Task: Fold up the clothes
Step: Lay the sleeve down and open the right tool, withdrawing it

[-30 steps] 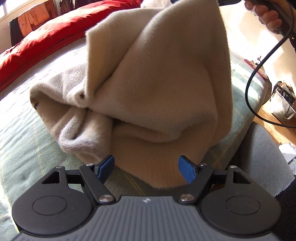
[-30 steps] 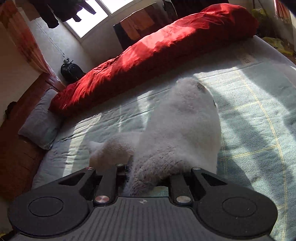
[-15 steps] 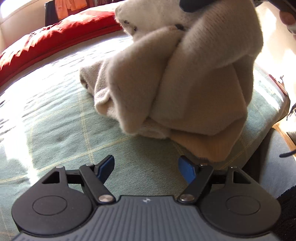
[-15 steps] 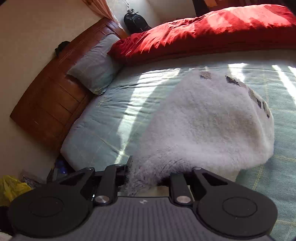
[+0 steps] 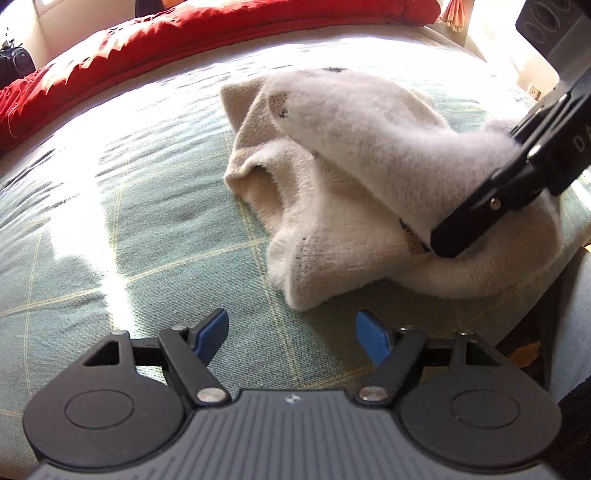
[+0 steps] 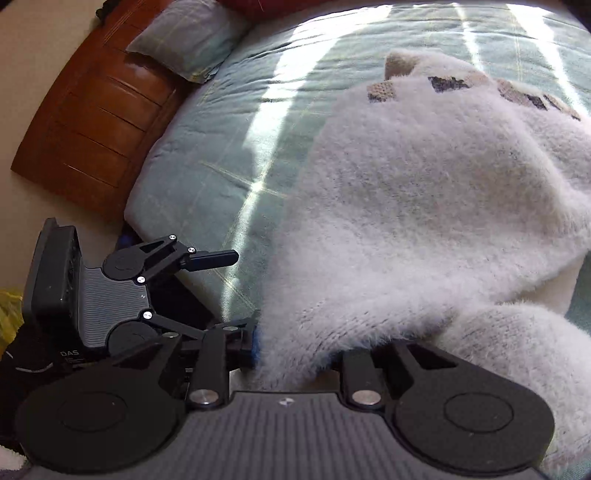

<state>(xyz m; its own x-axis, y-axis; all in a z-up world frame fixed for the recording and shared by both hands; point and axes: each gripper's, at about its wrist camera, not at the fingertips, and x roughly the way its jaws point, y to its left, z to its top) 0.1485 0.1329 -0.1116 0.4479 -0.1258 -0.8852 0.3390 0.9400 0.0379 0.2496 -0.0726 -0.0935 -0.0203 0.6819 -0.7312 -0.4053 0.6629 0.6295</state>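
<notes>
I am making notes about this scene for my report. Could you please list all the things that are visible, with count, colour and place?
sweater: one, fluffy cream-white with small dark marks, crumpled on the bed near its edge
bed cover: one, pale green with thin yellow lines, spread over the bed
duvet: one, red, bunched along the far side of the bed
pillow: one, grey-green, against the headboard
headboard: one, brown wood, at the bed's end
bag: one, black, on the floor beyond the duvet
left gripper: one, black with blue pads, open, above the bed cover in front of the sweater
right gripper: one, black, shut on the sweater's edge
</notes>
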